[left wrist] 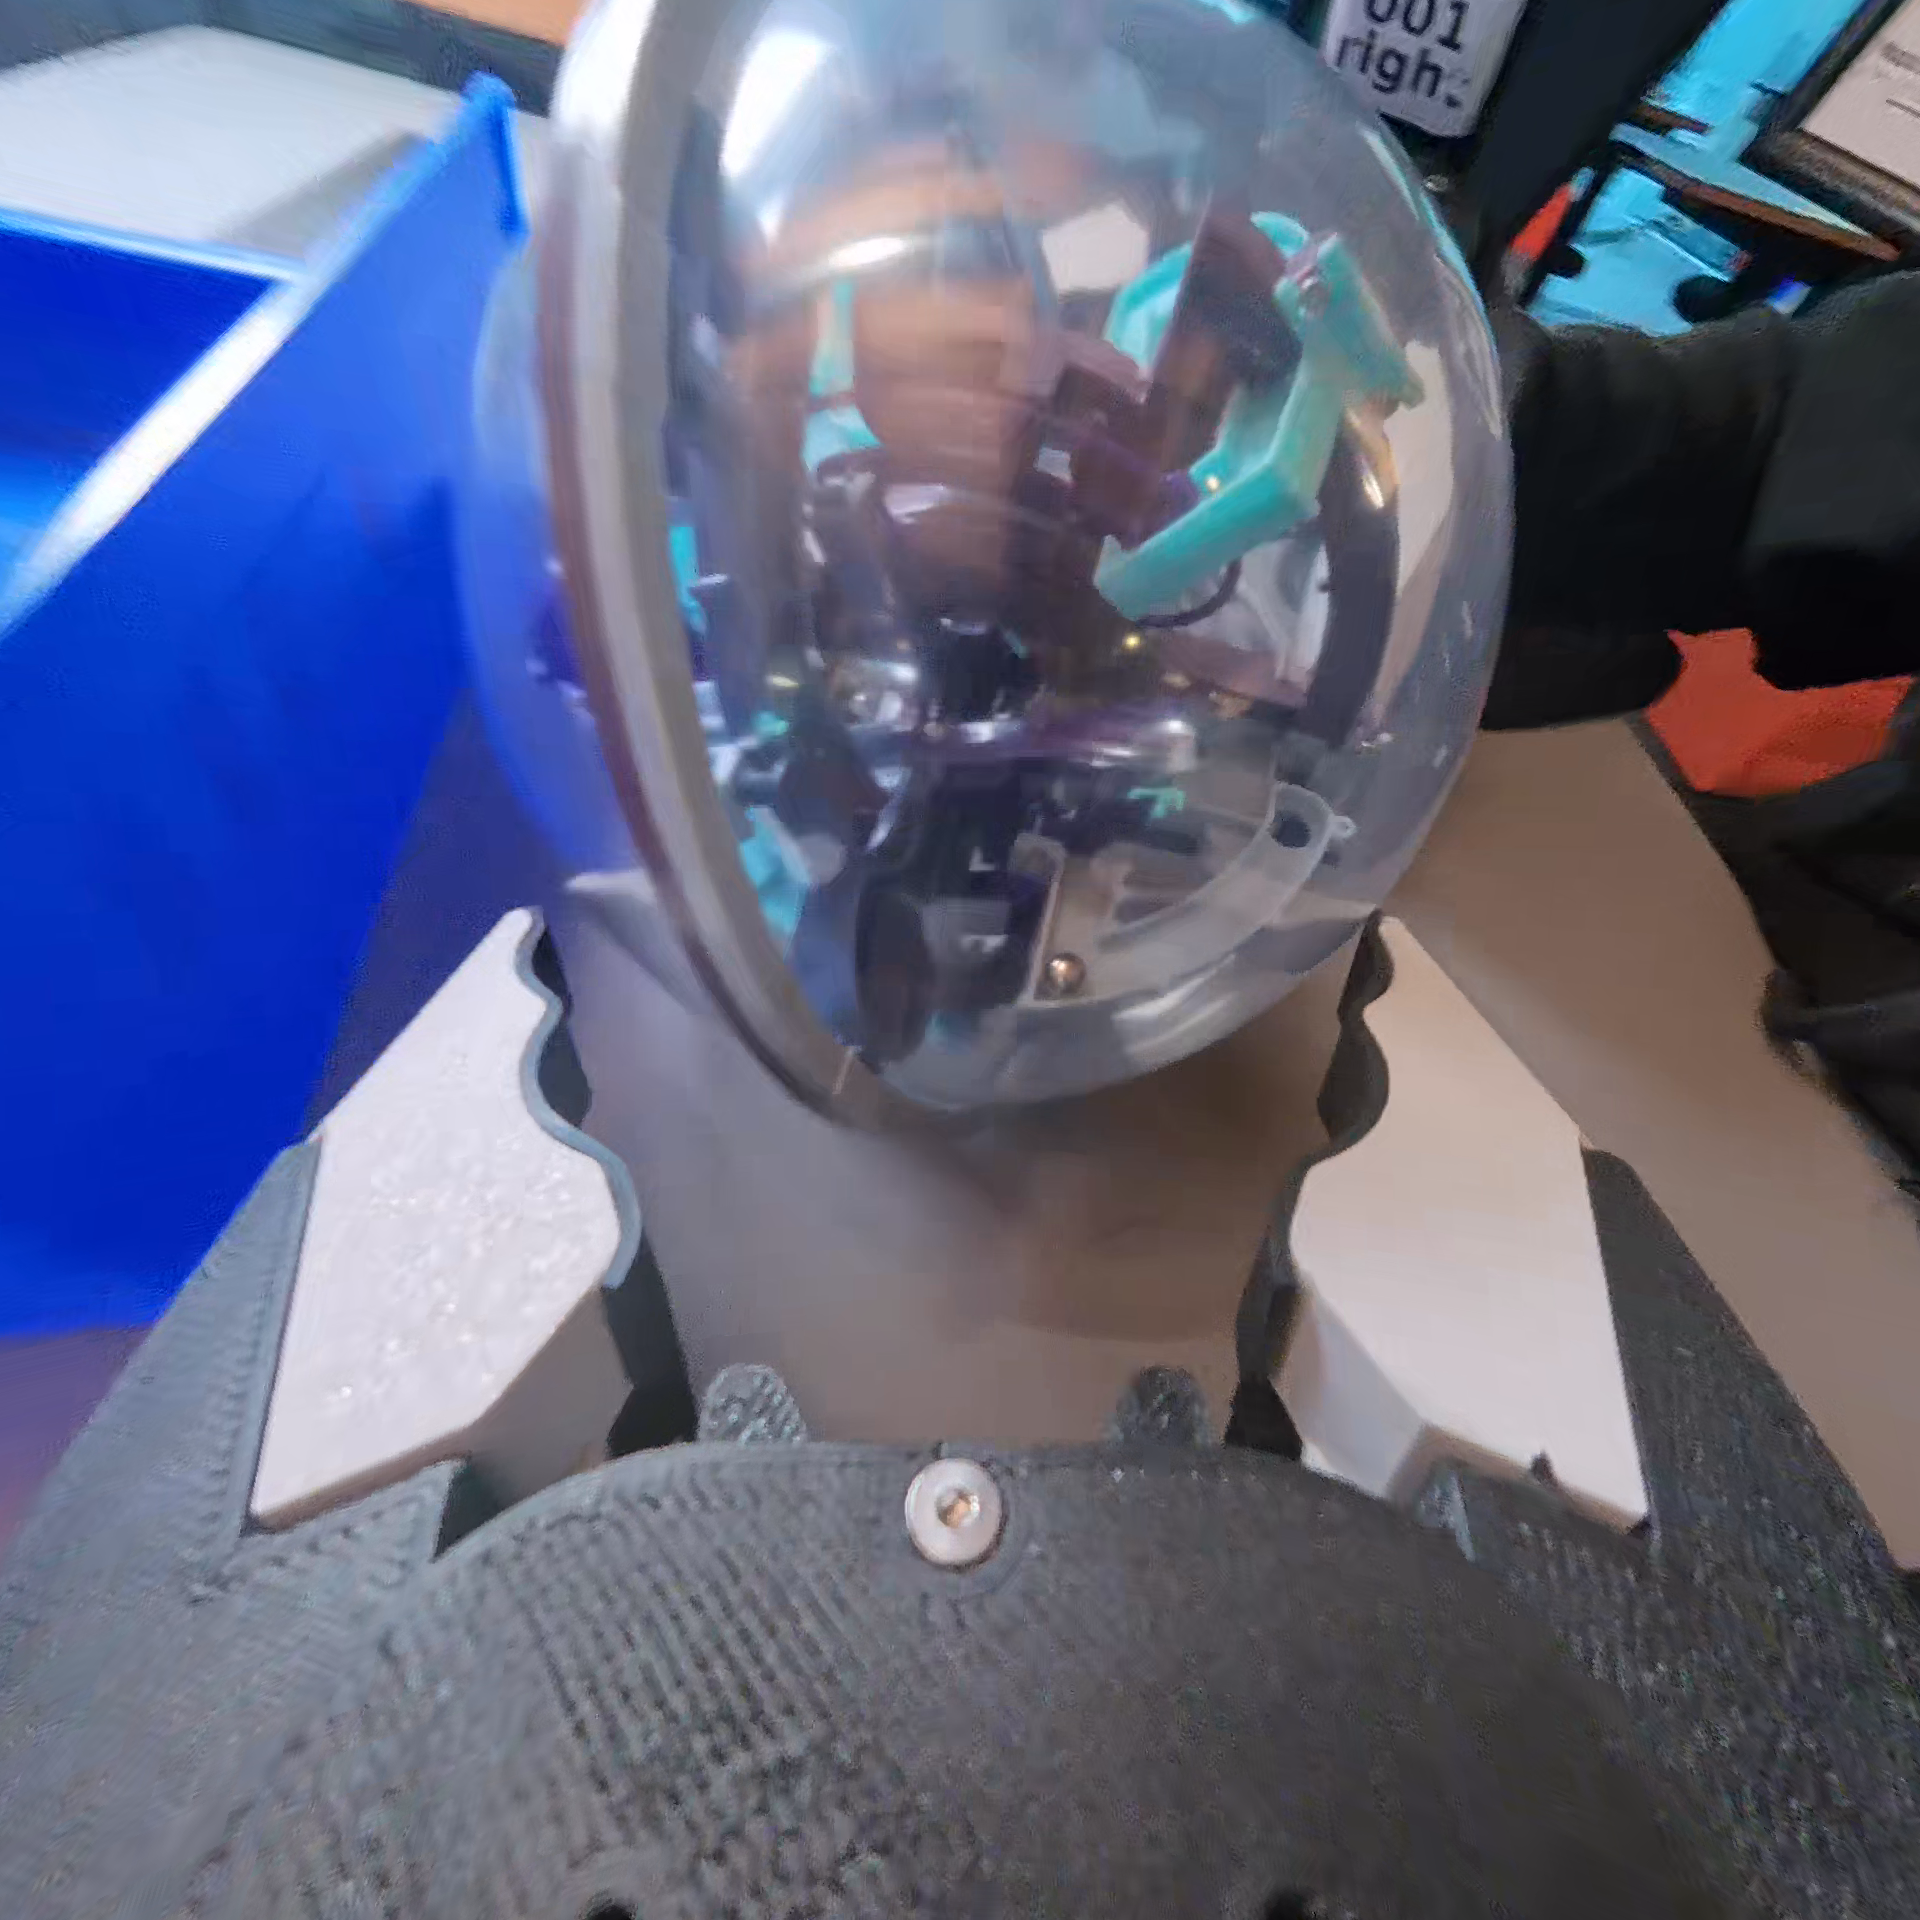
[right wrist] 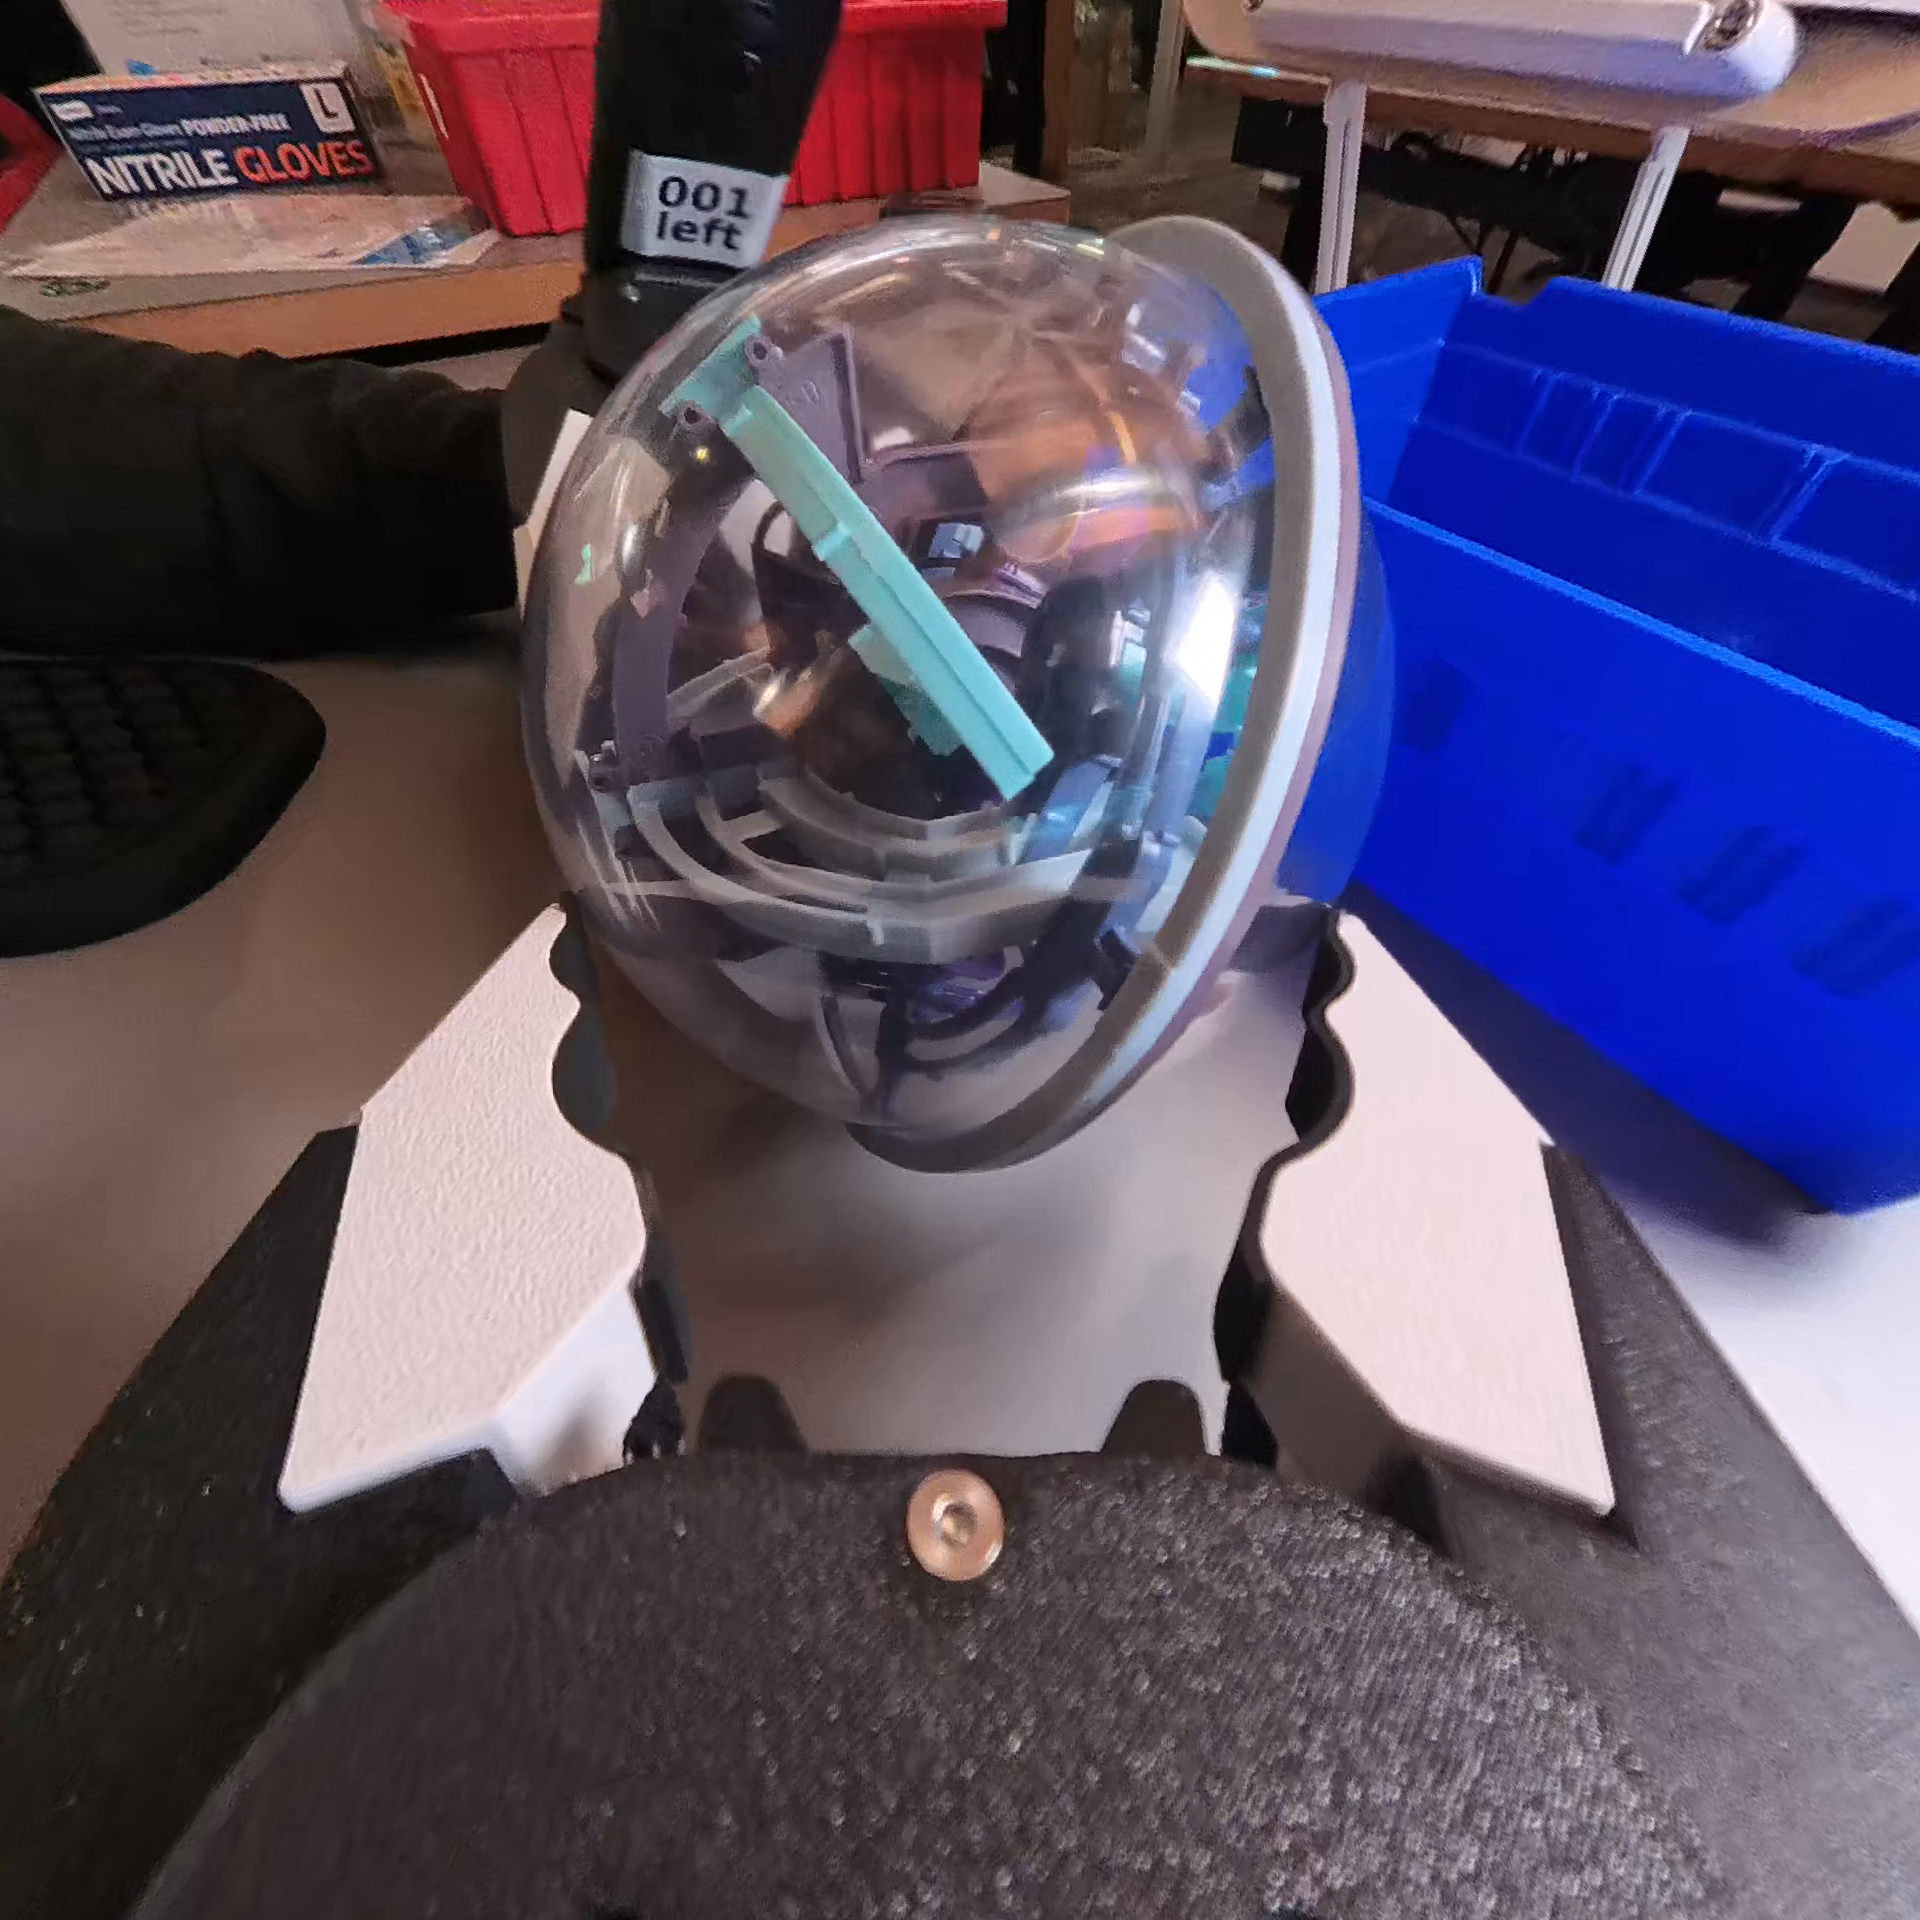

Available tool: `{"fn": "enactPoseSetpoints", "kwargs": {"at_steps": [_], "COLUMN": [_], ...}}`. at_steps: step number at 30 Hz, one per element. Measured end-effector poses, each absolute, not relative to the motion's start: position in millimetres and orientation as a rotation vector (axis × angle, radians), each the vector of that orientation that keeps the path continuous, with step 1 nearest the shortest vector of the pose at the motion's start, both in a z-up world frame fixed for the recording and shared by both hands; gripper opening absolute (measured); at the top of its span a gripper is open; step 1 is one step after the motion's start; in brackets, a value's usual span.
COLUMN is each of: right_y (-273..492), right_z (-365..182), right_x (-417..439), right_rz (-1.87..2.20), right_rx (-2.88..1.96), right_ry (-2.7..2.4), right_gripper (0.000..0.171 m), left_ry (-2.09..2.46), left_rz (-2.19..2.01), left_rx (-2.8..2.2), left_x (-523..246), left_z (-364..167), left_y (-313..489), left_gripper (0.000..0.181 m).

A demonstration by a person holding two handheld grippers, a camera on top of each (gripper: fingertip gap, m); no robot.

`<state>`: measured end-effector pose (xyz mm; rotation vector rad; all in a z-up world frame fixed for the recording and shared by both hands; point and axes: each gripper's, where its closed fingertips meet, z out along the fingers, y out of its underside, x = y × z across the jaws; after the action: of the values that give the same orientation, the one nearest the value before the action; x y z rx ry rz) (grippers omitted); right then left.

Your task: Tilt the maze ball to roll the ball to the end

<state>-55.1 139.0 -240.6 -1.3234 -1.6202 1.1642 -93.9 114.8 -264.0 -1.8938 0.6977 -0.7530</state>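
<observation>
Two wide-spread tools, left tool (left wrist: pixel 956 956) and right tool (right wrist: pixel 951 935), cradle the clear maze ball (left wrist: pixel 977 540) above the worktop (left wrist: pixel 1538 935) beside a blue bin (right wrist: pixel 1662 675); an abrupt tilt could drop its steel ball (left wrist: pixel 1065 971) off-track.

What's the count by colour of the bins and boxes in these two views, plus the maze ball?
Blue bin: 1
Red bin: 1
Glove box, blue and white: 1
Maze ball, clear shell: 1
Total: 4
</observation>
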Motion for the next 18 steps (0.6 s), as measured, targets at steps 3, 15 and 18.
{"fn": "enactPoseSetpoints", "kwargs": {"at_steps": [3,15,18], "right_y": [138,131,134], "right_z": [-243,-254,-254], "right_x": [-54,-43,-45], "right_rz": [1.15,1.168,1.201], "right_rx": [-1.296,-1.623,-1.579], "right_ry": [-1.621,-1.554,-1.55], "right_gripper": [0.132,0.138,0.138], "left_ry": [0.745,0.735,0.739], "left_rz": [-0.694,-0.536,-0.512], "left_rx": [-1.897,-1.828,-1.827], "left_x": [-86,-85,-85], "left_z": [-267,-260,-261], "left_y": [116,117,114], "left_gripper": [0.147,0.136,0.132]}}
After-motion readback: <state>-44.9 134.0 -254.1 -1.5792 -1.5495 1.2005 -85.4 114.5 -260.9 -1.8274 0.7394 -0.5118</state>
